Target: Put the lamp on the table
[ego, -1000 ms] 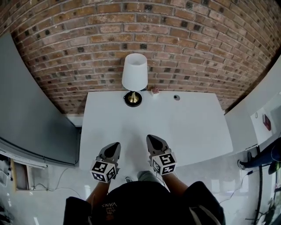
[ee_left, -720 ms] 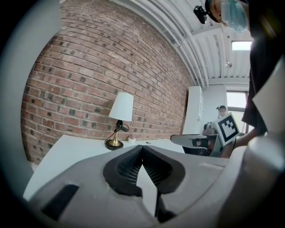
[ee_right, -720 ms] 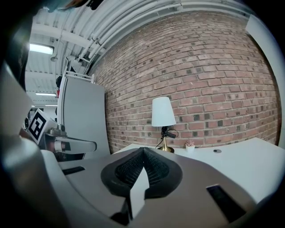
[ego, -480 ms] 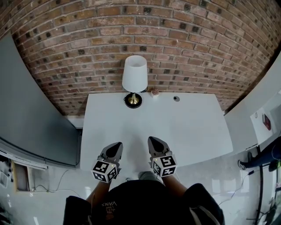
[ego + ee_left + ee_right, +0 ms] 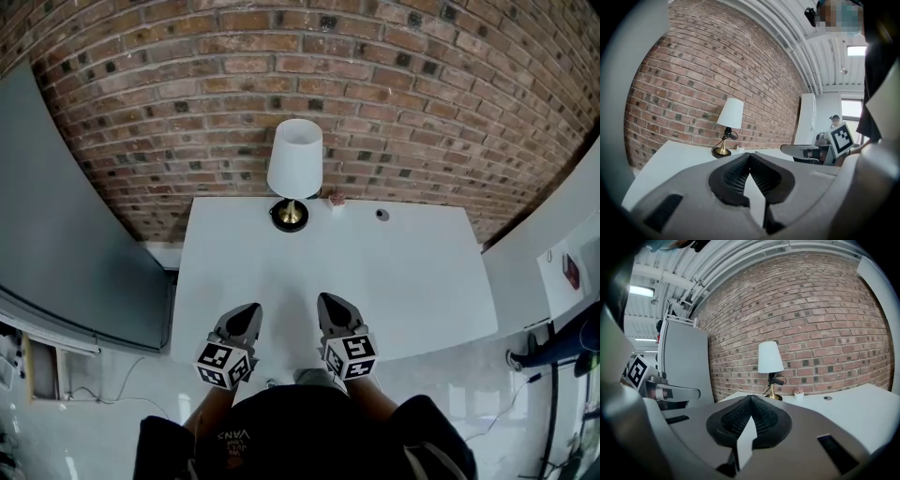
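Neither claw has shifted since the earlier frames. The left claw [image 5: 249, 310] and right claw [image 5: 327, 301] are both clenched and empty above the table's [image 5: 422, 272] near edge. Bare top runs toward 12 o'clock, where the lamp [image 5: 294, 161] stands upright at the far edge by the brick wall [image 5: 422, 112]. The cap [image 5: 281, 417] reads VANS.
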Available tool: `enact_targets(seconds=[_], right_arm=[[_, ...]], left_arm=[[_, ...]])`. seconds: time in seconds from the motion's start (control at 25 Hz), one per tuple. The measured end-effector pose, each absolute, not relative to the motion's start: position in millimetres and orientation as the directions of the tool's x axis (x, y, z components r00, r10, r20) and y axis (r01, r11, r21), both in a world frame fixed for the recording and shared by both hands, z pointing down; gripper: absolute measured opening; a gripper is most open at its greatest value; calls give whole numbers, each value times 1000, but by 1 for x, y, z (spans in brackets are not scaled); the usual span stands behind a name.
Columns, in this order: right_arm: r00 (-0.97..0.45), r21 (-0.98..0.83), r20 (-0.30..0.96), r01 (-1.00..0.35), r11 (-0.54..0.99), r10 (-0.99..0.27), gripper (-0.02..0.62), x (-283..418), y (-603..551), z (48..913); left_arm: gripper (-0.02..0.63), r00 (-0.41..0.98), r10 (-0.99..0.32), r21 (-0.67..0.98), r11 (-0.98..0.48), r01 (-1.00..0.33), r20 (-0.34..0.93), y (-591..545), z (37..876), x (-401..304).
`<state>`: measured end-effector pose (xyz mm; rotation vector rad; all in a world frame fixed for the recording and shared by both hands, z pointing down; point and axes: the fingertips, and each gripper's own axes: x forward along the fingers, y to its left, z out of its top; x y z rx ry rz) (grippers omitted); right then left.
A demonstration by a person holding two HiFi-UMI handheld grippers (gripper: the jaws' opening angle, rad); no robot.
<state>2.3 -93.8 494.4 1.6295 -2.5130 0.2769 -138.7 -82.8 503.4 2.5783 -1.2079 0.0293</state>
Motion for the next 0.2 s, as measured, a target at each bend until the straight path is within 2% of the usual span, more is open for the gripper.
enact_targets(seconds=[0.2], right_arm=[[-413,-89,221,-911,403,-884,-2,3,-98,494]], left_arm=[[-2,648,-749,264,-602,-753,139,-87,503,-136]])
